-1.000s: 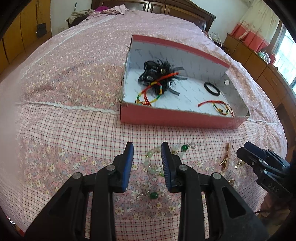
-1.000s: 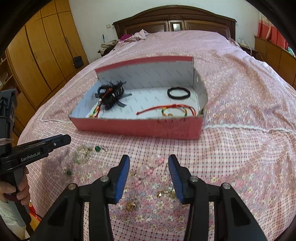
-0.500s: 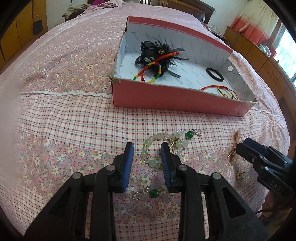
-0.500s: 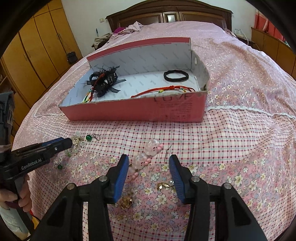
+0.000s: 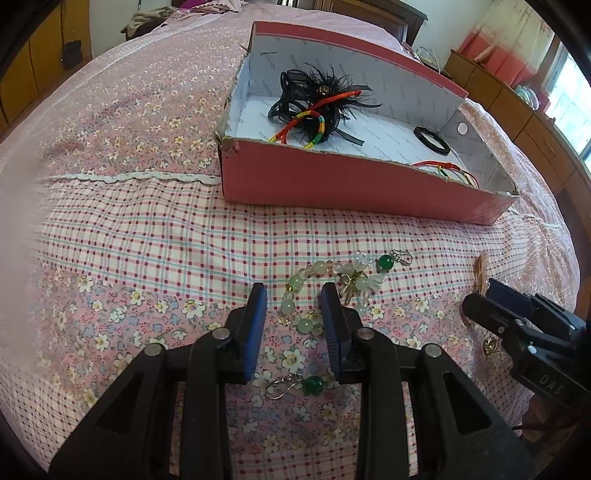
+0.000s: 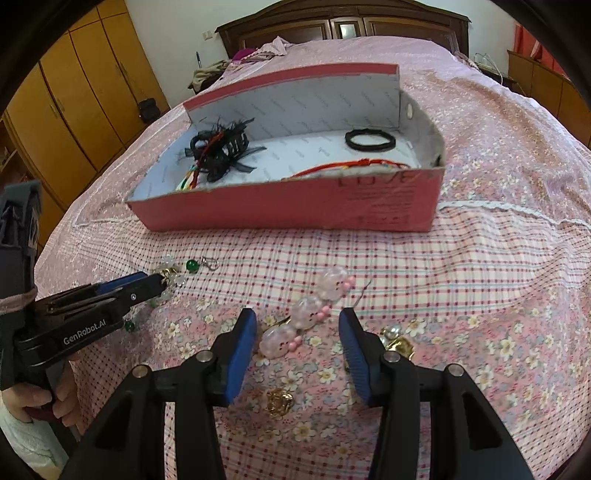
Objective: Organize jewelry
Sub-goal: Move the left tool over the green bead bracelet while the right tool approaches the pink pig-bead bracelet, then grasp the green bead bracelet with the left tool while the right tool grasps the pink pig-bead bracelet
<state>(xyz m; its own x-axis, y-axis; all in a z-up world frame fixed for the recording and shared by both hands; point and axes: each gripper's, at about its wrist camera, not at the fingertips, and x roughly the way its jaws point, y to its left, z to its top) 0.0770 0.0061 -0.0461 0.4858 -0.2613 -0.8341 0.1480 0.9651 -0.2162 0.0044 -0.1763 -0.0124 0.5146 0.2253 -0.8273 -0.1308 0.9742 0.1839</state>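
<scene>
The left gripper is held open, empty, astride the green bracelet on the bed. Limp and light, its slippery beads are best pinched across the strand.

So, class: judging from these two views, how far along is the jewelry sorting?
Partly done: the pink box already holds a black feathered clip, cord bracelets and a black band. Both grippers are open, the left gripper around the green bead bracelet. The pink bead bracelet and gold pieces remain.

I see a pink floral bedspread, orange wardrobe doors, a dark headboard and crumpled clothes.
</scene>
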